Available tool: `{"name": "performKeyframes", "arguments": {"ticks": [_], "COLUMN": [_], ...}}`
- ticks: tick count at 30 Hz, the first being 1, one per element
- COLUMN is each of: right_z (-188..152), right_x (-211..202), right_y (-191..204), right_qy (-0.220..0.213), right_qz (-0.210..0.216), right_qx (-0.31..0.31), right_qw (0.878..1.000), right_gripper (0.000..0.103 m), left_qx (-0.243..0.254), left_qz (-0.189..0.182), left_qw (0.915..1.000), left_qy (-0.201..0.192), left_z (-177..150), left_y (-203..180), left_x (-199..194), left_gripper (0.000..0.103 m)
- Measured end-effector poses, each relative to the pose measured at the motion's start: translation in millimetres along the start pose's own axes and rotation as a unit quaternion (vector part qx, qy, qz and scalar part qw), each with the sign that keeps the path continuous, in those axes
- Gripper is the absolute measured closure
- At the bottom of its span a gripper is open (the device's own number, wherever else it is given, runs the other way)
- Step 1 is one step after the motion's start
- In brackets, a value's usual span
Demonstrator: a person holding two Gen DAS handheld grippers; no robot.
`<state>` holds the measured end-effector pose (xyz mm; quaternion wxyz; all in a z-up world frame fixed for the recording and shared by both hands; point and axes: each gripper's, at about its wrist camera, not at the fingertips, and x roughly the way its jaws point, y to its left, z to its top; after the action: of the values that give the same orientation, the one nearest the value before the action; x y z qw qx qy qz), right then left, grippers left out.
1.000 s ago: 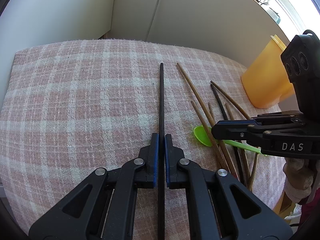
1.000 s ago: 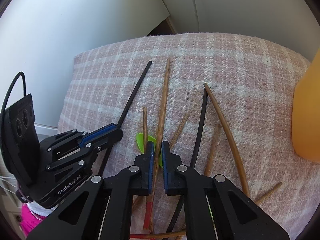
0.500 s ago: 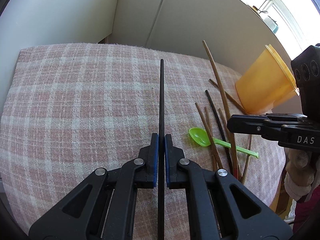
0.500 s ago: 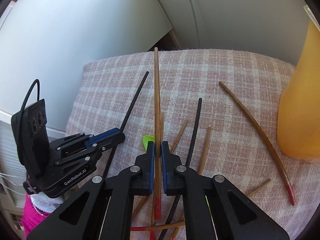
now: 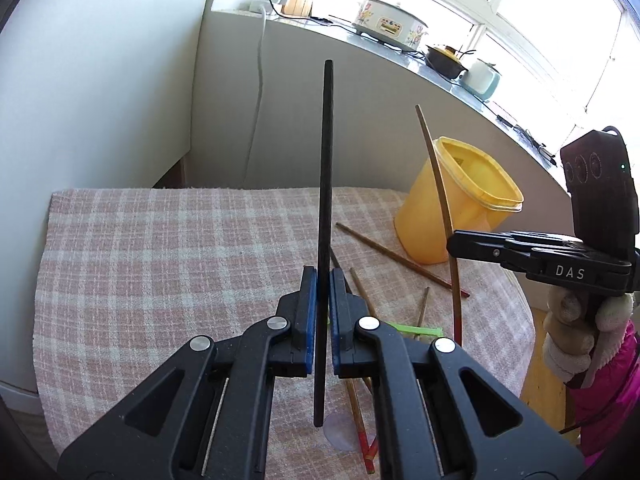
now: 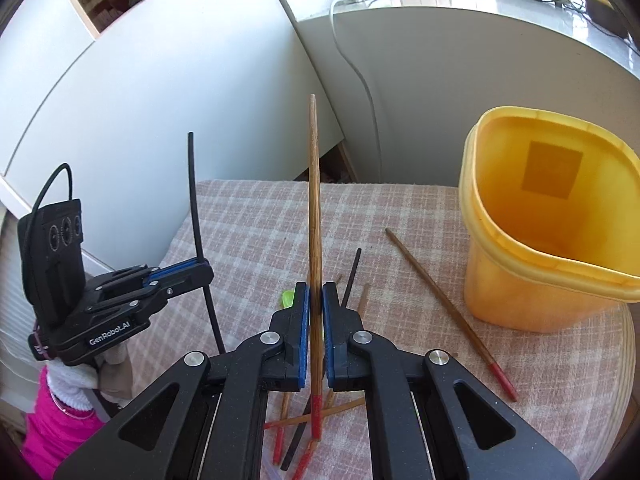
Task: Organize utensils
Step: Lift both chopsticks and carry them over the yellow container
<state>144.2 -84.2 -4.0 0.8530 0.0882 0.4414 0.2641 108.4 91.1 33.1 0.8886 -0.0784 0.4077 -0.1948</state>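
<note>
My left gripper (image 5: 323, 280) is shut on a black chopstick (image 5: 326, 168) and holds it upright above the plaid cloth (image 5: 160, 260). My right gripper (image 6: 315, 294) is shut on a brown chopstick with a red end (image 6: 314, 208), also lifted upright. Each gripper shows in the other's view: the right gripper (image 5: 454, 245) and the left gripper (image 6: 206, 274). An empty yellow tub (image 6: 548, 224) stands at the right, also in the left wrist view (image 5: 460, 200). Several brown and black chopsticks (image 6: 444, 304) and a green spoon (image 5: 412, 330) lie on the cloth.
The cloth covers a small round table whose edge (image 6: 628, 344) curves at the right. White panels (image 6: 160, 92) stand behind. A sill holds a cooker (image 5: 390, 22) and pots. A white cable (image 5: 256, 108) hangs down the wall.
Both grippers have risen and tilted up, each lifting its chopstick off the cloth. The yellow tub has come fully into view with its opening visible.
</note>
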Motion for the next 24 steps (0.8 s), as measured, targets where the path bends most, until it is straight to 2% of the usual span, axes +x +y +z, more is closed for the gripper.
{"name": "performKeyframes", "arguments": {"ticks": [8,14,19,24], "right_z": [-3.0,1.2,8.2,20.5], "right_x": [-47.4,-86.1,-104.6,-116.3], "right_y": [-13.8,-30.8,-42.3,-55.4], "right_qy": [-0.066,-0.114,-0.146,-0.176], "right_qz": [-0.021,-0.041,-0.057,-0.09], "right_qx": [-0.011,-0.012,-0.001,0.002], "right_qw": [0.998,0.993,0.988,0.98], "right_gripper": [0.098,0.098,0.098,0.098], "left_qx": [0.024,0.026,0.033,0.046], "left_qz": [-0.025,-0.054,-0.073,-0.083], "left_qw": [0.9985,0.9961,0.9933,0.9905], "left_qy": [-0.042,-0.065,-0.083,-0.099], "left_z": [21.0,50.4,73.3,94.8], "left_y": [-39.1,-64.0,-89.4,-112.5], "left_x": [-17.9,-15.8,-12.6,-5.6], "left_gripper": [0.1,0.1,0.1,0.1]}}
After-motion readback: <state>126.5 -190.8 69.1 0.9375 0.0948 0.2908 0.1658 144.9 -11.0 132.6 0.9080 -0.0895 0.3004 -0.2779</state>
